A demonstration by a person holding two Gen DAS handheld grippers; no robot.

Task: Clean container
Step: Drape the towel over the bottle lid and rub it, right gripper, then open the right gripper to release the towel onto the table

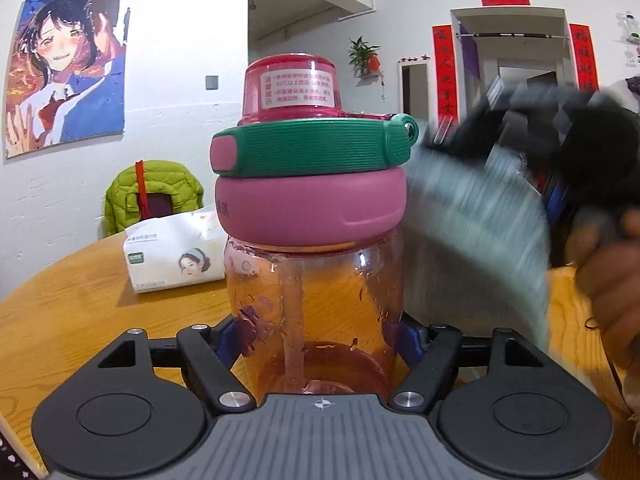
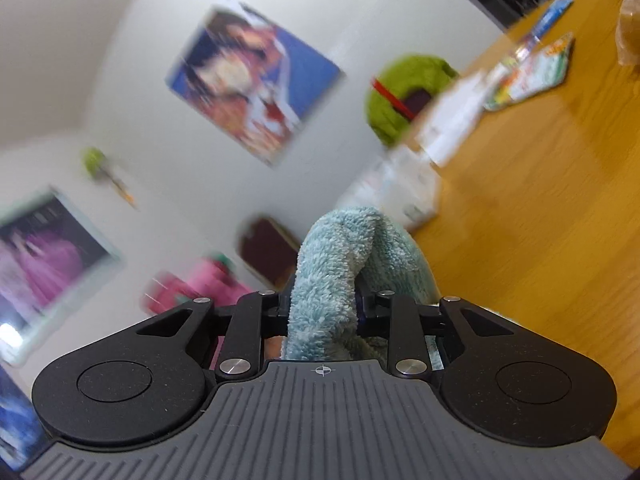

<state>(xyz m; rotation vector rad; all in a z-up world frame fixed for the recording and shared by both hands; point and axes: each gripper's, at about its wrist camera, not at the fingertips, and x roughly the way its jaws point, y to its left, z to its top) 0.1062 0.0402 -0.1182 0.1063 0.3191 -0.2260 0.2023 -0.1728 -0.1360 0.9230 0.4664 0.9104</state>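
cloth (image 1: 476, 240) motion-blurred, bottle (image 1: 316, 280) base hidden

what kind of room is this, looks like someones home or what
Most likely a lived-in home, a dining or living room. A round wooden table carries a pack of tissues, a green puffer jacket hangs over a chair, and red paper couplets frame an inner doorway.

Right gripper (image 2: 322, 312) jaws clamping fluffy light-blue cloth (image 2: 340, 264), wooden table (image 2: 540, 220) beyond
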